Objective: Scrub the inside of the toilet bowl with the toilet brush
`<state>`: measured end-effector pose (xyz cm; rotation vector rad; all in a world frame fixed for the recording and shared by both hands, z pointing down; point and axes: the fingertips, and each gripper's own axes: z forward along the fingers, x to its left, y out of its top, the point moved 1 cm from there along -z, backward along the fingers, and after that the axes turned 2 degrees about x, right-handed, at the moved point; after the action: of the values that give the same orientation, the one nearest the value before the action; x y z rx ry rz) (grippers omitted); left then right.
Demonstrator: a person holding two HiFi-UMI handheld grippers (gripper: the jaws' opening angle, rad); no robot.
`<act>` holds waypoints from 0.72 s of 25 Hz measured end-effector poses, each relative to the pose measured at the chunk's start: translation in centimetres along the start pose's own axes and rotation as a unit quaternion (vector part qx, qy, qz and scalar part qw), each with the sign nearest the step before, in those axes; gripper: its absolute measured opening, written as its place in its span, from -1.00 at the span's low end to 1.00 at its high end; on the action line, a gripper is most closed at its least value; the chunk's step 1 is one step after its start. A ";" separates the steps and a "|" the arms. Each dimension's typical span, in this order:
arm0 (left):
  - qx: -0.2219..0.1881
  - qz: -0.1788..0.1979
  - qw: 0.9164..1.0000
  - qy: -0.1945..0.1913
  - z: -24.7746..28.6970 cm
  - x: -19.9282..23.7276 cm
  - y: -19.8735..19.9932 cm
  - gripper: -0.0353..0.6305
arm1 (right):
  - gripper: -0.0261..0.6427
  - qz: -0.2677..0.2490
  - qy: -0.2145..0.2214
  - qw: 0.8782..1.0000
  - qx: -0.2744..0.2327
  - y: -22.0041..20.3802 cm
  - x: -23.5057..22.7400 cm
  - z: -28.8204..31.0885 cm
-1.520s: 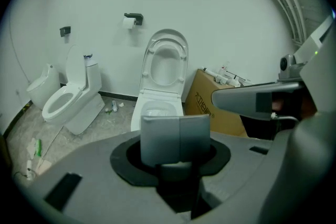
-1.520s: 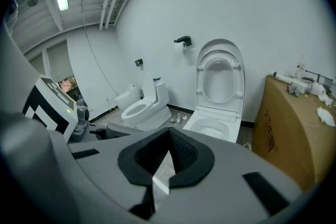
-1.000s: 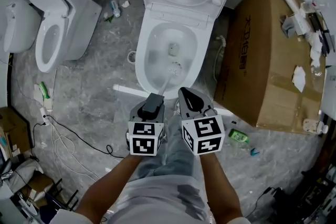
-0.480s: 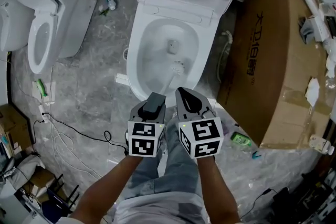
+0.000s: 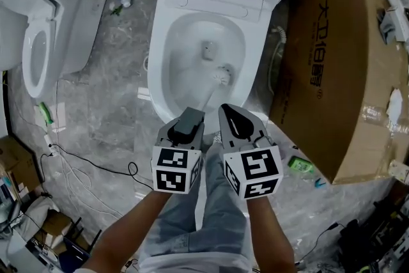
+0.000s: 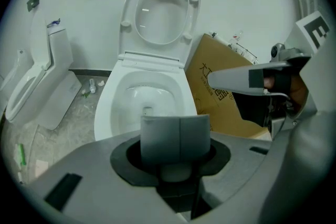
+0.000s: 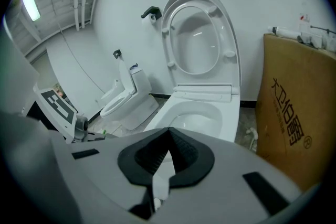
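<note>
The white toilet (image 5: 163, 29) stands with lid and seat up. The toilet brush (image 5: 223, 76) has its white bristle head low in the bowl, right of the middle, and its handle slants back between my two grippers. My left gripper (image 5: 190, 119) is shut at the bowl's near rim. In the left gripper view the pads (image 6: 180, 139) meet, with a white rounded piece just under them. My right gripper (image 5: 231, 117) is shut beside it. The right gripper view shows the white handle (image 7: 160, 178) pinched in its jaws (image 7: 167, 139). Both gripper views hide the brush head.
A large cardboard box (image 5: 345, 73) stands close on the toilet's right. A second white toilet (image 5: 38, 16) is at the far left. Cables (image 5: 83, 163) and small bottles (image 5: 299, 165) lie on the grey marble floor.
The brush head has slid a little to the right inside the bowl. The head view has shifted, so the toilet sits higher and larger. Both grippers stay shut.
</note>
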<state>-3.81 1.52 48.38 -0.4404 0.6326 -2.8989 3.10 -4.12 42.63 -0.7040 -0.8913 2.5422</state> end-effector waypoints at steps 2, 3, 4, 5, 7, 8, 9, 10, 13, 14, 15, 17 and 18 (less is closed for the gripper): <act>-0.004 0.006 1.000 -0.001 0.7 0.2 0.1 -0.43 | -0.93 0.005 0.001 1.000 -0.006 -0.5 0.0 0.6; -0.006 0.007 1.000 -0.001 1.1 0.3 0.2 -0.43 | -0.93 0.008 0.001 1.000 -0.008 -0.8 0.0 0.9; -0.008 0.007 1.000 -0.003 1.5 0.4 0.3 -0.43 | -0.93 0.010 0.000 1.000 -0.010 -1.0 -0.2 1.2; -0.011 0.006 1.000 -0.004 1.8 0.4 0.5 -0.43 | -0.93 0.011 -0.002 1.000 -0.011 -1.3 -0.4 1.5; -0.020 0.004 1.000 -0.007 2.5 0.5 1.0 -0.43 | -0.93 0.013 -0.007 1.000 -0.013 -1.6 -1.0 2.0; -0.025 0.004 1.000 -0.008 2.8 0.6 1.3 -0.43 | -0.93 0.014 -0.009 1.000 -0.014 -1.7 -1.2 2.2; -0.029 0.004 1.000 -0.010 3.1 0.6 1.6 -0.43 | -0.93 0.014 -0.011 1.000 -0.015 -1.8 -1.4 2.3; -0.032 0.005 0.999 -0.011 3.5 0.7 2.0 -0.43 | -0.93 0.015 -0.013 1.000 -0.015 -1.9 -1.6 2.4; -0.041 -0.001 0.999 -0.013 4.3 0.9 2.9 -0.43 | -0.93 0.012 -0.014 1.000 -0.017 -2.3 -1.9 2.7; -0.045 -0.007 0.999 -0.012 4.5 1.1 3.2 -0.43 | -0.93 0.011 -0.014 1.000 -0.016 -2.4 -2.0 2.7; -0.050 -0.012 0.999 -0.012 4.7 1.2 3.5 -0.43 | -0.93 0.010 -0.014 1.000 -0.016 -2.6 -2.1 2.8; -0.059 -0.018 0.998 -0.010 5.2 1.5 4.2 -0.43 | -0.93 0.008 -0.015 1.000 -0.013 -2.9 -2.3 3.0; -0.063 -0.018 0.998 -0.009 5.4 1.7 4.5 -0.43 | -0.93 0.008 -0.014 1.000 -0.012 -3.1 -2.4 3.2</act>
<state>-3.37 -4.96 51.60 -0.4985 0.8148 -2.8959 3.79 -4.50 47.61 -0.6872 -0.9305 2.5657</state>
